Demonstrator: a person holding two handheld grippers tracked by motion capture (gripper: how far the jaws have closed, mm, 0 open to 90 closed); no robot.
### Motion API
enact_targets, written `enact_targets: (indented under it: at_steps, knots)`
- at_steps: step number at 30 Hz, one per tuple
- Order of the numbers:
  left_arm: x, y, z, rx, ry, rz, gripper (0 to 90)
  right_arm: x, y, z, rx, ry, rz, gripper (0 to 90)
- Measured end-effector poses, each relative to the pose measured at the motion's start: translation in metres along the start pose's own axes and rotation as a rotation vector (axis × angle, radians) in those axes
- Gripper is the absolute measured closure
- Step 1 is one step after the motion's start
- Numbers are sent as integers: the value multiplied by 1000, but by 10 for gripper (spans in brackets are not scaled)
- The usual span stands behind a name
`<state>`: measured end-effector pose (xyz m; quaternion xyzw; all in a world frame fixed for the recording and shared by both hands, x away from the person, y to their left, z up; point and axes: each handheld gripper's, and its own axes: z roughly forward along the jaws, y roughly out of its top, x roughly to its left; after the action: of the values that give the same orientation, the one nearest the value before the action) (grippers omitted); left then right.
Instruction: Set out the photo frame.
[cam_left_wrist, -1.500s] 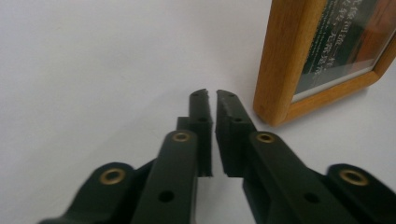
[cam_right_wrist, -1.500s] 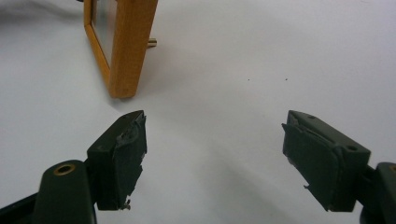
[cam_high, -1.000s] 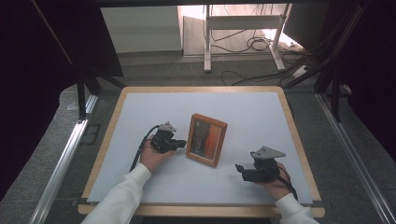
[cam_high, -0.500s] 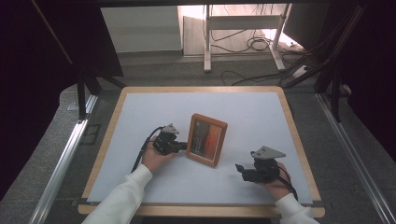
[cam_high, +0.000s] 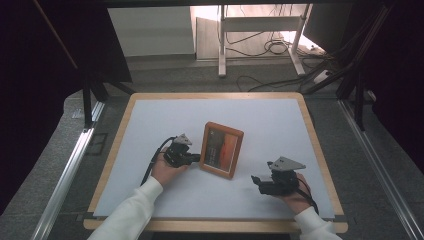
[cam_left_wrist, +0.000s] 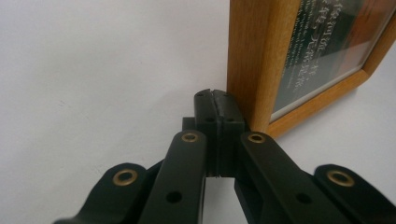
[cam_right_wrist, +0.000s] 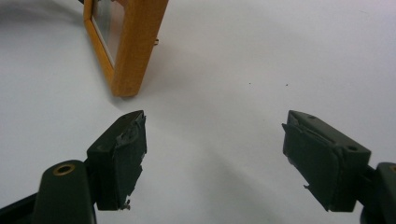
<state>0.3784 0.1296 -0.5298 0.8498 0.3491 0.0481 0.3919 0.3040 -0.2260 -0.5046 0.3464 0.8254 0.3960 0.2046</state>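
Frame (cam_high: 222, 150) stood upright near the middle of the table (cam_high: 150, 125), picture side facing the person, leaning back a little. Left hand-held gripper (cam_high: 192, 158) sat at the frame's 9 o'clock, at its left edge. In the left gripper view its jaws were clenched together with nothing between them, tips (cam_left_wrist: 215, 105) right against the wooden side rail of the frame (cam_left_wrist: 250, 60), low near the bottom corner. Looked like touching; a bare gap could not be ruled out.

Right hand-held gripper (cam_high: 256, 178) rested at the frame's 4 o'clock, near but apart from it. Its jaws were released, spread wide, empty; bare table showed between them, and the frame's corner (cam_right_wrist: 128, 56) sat off at 11 o'clock in that view.

Step in hand, by my reading: left gripper nudging or steadying the frame from the side with closed tips, probably to square or shift it. Right gripper idle, waiting.

Next move called for a slow, low push along the table, kept near the base so the frame slid instead of tipping. Alternatively the right gripper would come in and close on the right rail to hold it. Risk: a push too high could topple the frame backward.
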Motion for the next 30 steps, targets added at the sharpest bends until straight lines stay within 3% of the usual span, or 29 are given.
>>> enact_targets:
  at_steps: [30]
  knots:
    - [-15,-6,1,27,-29,37,900,-2,0,0,4,0,-3,217]
